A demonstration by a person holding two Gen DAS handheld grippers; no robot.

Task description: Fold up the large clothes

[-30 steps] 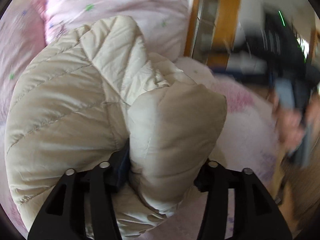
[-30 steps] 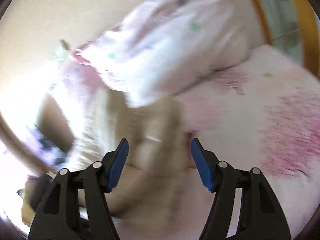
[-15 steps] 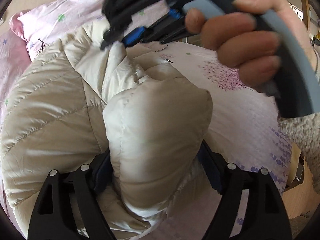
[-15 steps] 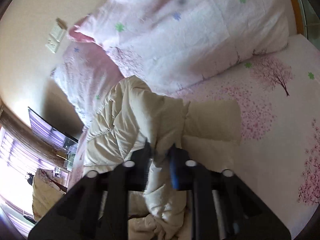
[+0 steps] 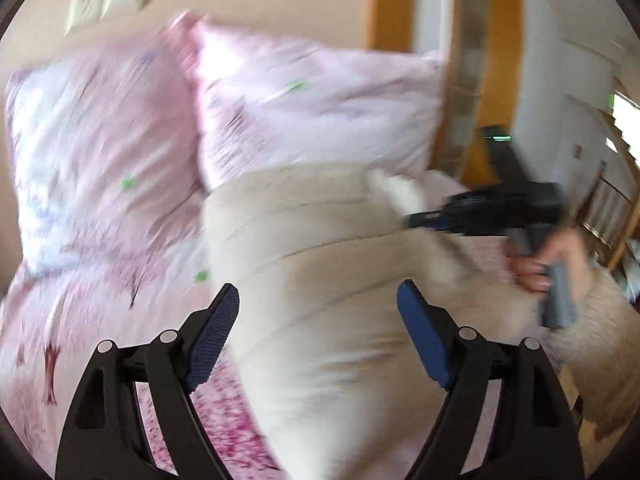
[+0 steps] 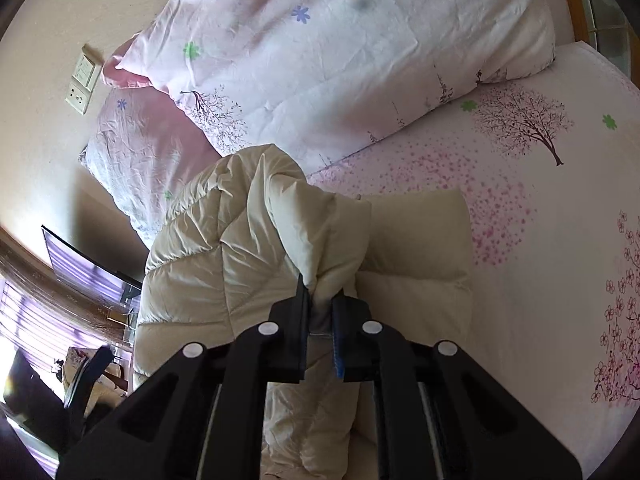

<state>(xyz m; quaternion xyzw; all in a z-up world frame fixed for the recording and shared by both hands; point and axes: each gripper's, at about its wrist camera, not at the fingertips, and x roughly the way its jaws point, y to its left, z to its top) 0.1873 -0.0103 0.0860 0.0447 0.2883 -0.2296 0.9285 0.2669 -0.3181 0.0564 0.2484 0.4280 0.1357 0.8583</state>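
My right gripper (image 6: pixel 320 300) has its fingers clenched on a pinched fold of the cream quilted down jacket (image 6: pixel 224 248), which lies bunched on the pink blossom-print bedsheet (image 6: pixel 540 200). My left gripper (image 5: pixel 318 332) is opening, blue finger pads (image 5: pixel 212 340) spread wide and touching nothing, with the jacket lying beyond the gap. Two pink floral pillows (image 6: pixel 340 52) crowd the jacket's edge at twelve o'clock. Bare sheet lies open from one to four o'clock in the right view. In the blurred left view, my right hand (image 5: pixel 548 256) sits at three o'clock.
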